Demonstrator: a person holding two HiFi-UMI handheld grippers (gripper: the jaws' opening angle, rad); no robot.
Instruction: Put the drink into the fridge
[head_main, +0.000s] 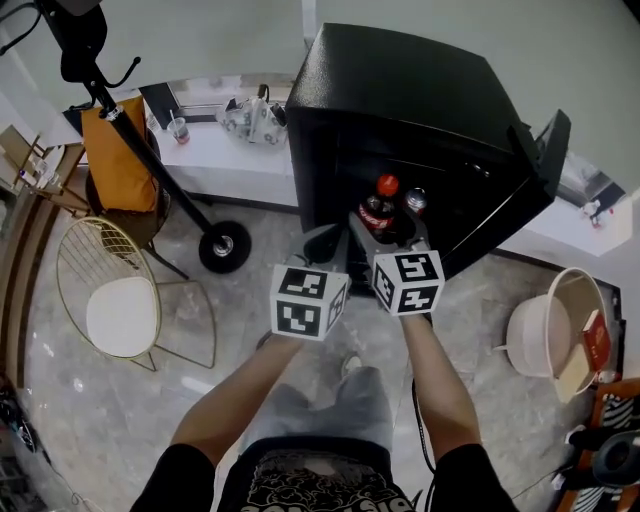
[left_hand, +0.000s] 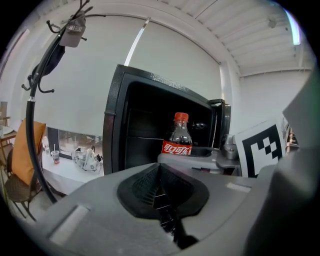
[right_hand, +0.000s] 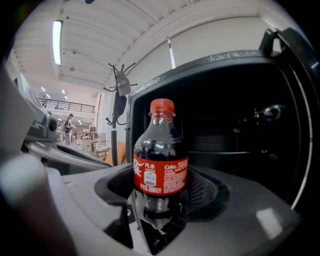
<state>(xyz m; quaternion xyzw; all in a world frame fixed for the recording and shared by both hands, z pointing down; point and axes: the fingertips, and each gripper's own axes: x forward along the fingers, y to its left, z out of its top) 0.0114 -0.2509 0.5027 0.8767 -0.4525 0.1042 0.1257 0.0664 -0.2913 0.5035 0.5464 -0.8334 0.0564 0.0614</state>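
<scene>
The drink is a cola bottle (head_main: 378, 208) with a red cap and red label, upright between the jaws of my right gripper (head_main: 385, 232), which is shut on its lower body (right_hand: 160, 170). It hangs just in front of the open black fridge (head_main: 400, 90), whose dark inside (right_hand: 240, 125) fills the right gripper view. The fridge door (head_main: 540, 160) stands swung out to the right. My left gripper (head_main: 322, 243) is level beside it on the left, its black pads (left_hand: 145, 192) together with nothing between them. The left gripper view shows the bottle (left_hand: 177, 142) off to its right.
A can top (head_main: 415, 200) shows right of the bottle; where it stands I cannot tell. A coat stand's wheeled base (head_main: 222, 245) and a wire chair (head_main: 120, 300) stand left. A white ledge (head_main: 220, 150) runs behind. A white basket (head_main: 560, 320) is at the right.
</scene>
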